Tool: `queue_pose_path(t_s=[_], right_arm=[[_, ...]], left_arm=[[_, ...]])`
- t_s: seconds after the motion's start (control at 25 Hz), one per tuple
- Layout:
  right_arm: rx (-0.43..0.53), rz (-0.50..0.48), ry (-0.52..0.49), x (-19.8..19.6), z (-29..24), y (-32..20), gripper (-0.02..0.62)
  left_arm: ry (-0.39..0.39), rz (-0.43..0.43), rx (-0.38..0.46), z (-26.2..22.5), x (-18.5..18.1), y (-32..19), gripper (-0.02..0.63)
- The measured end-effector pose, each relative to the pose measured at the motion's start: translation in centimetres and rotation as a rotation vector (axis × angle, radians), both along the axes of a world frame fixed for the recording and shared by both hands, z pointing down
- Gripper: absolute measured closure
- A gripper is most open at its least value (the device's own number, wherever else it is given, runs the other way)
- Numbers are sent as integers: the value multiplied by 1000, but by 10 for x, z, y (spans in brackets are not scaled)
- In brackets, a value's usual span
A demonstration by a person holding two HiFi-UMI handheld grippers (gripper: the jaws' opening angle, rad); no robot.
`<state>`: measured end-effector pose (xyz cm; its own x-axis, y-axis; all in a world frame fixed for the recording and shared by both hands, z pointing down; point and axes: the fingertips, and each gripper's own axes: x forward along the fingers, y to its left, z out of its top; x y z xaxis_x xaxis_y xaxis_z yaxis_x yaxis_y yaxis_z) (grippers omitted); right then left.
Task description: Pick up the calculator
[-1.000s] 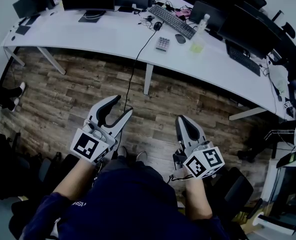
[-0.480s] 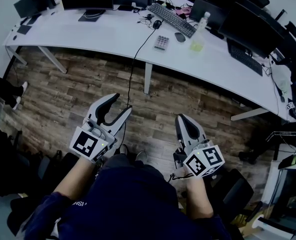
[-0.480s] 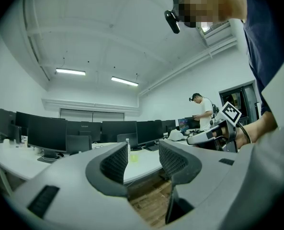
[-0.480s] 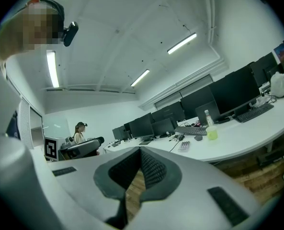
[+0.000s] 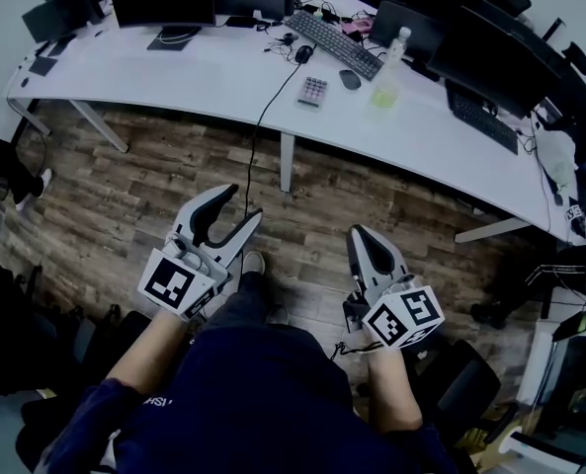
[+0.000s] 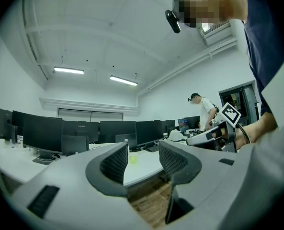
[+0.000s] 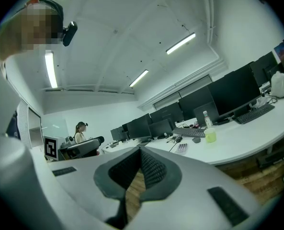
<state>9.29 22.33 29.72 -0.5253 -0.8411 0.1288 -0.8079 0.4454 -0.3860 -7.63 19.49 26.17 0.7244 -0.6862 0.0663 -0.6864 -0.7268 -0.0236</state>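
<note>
**Grippers low over floor, calculator well apart on tabletop**

Head view: left gripper [image 5: 241, 205] & right gripper [image 5: 358, 233] are held close in front of the person's body. Both are over the brown wood-plank floor [image 5: 144, 181], well apart from the long white curved tabletop [image 5: 194, 62]. The small grey rectangular calculator [image 5: 313, 91] lies flat near the tabletop's front edge. It's just right of a thin black cable [image 5: 273, 107] that drops over that edge. A dark oval mouse [image 5: 349, 78] & a black keyboard [image 5: 337, 39] sit behind it.

Right gripper view gets the calculator side-on, by the tabletop edge; left gripper view doesn't show it clearly. Left gripper view does show the right gripper's marker cube w/ a standing person in a white top [image 6: 202, 113] behind it. Right gripper view has a distant person [image 7: 79, 132] beyond the left gripper.

Left fingers [image 6: 114, 164] are spread wide w/ nothing between them; only floor & tabletop show through the gap. Right fingers [image 7: 153, 169] are pressed together at the tips, pinching nothing.

A clear plastic bottle [image 5: 391, 62] stands upright on the tabletop, right of the mouse, w/ yellow-green liquid in its lower part.
</note>
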Motion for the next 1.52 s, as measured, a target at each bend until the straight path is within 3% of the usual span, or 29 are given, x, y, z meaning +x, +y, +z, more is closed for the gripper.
queue_pose_path(t_s=[0.72,1.52], right_arm=[[-34,32,19,1,11,-95,591],[-86,52,48,-45,20,-224,592]], left_arm=[[20,40,-21,13,5,-102,388],[40,75,-80,31,-35,-233,388]])
